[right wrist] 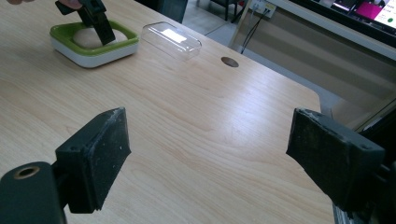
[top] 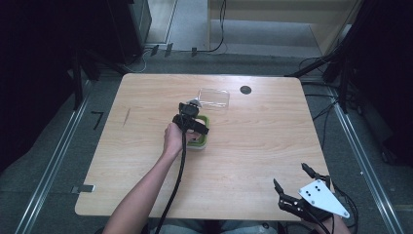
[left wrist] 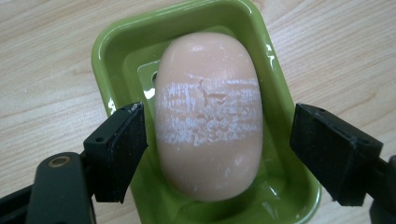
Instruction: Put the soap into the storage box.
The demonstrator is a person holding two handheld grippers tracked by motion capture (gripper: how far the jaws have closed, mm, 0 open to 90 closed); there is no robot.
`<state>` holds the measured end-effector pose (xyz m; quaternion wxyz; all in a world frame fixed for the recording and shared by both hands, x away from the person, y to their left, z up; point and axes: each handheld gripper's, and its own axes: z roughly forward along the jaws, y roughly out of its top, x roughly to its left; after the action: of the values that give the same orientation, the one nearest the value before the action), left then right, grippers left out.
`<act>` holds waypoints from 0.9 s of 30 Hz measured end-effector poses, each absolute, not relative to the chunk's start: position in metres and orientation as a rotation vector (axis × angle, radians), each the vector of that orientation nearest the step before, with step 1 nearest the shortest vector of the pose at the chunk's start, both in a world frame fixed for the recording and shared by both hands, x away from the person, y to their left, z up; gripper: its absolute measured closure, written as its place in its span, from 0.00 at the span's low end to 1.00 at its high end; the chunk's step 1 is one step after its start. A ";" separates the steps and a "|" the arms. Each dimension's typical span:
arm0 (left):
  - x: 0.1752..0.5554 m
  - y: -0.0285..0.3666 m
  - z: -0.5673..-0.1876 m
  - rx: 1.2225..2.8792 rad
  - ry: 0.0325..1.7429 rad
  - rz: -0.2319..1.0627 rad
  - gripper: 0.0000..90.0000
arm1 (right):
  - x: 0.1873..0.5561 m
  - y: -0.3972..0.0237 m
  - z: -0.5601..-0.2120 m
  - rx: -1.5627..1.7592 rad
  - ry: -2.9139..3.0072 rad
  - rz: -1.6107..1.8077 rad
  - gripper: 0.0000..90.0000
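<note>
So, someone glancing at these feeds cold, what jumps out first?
Probably the pale bar of soap with white scuffs across its middle, lying in the green soap dish near the table's centre, with the left gripper open around it, pads clear. Next, the clear plastic lid lying just beyond the dish, and the right gripper open at the table's near right corner.

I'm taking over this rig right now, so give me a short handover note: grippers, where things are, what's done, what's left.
Left gripper: open, jaws either side of the soap bar, not pressing on it.
Right gripper: open, holding nothing, at the table's near right corner.
Soap bar lies in the green soap dish, mid-table. The clear plastic lid lies on the table just beyond the dish.
Done: soap is in the dish.
Left, probably: withdraw the left gripper and fit the lid over the dish.
</note>
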<state>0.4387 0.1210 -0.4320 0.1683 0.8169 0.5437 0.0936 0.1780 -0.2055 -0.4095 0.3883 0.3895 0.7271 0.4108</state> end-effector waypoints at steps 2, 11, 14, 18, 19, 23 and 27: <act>0.437 0.123 -0.429 2.327 1.543 0.275 0.18 | 0.178 -0.205 -0.409 0.989 1.851 1.046 0.14; 0.433 0.139 -0.420 2.325 1.535 0.234 0.09 | 0.179 -0.202 -0.409 0.986 1.851 1.047 0.15; 0.430 0.144 -0.417 2.324 1.536 0.230 0.08 | 0.180 -0.202 -0.409 0.984 1.850 1.050 0.15; 0.425 0.150 -0.414 2.338 1.532 0.223 0.07 | 0.180 -0.202 -0.409 0.983 1.851 1.054 0.15; 0.424 0.151 -0.413 2.341 1.524 0.221 0.07 | 0.180 -0.202 -0.409 0.980 1.852 1.054 0.15; 0.417 0.154 -0.412 2.360 1.506 0.205 0.07 | 0.181 -0.202 -0.409 0.975 1.854 1.056 0.14; 0.412 0.157 -0.411 2.387 1.495 0.196 0.07 | 0.181 -0.202 -0.409 0.978 1.855 1.055 0.15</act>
<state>0.4125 0.1571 -0.4106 0.1585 0.8348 0.5227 0.0686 0.1806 -0.2015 -0.4087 0.3868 0.3841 0.7287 0.4145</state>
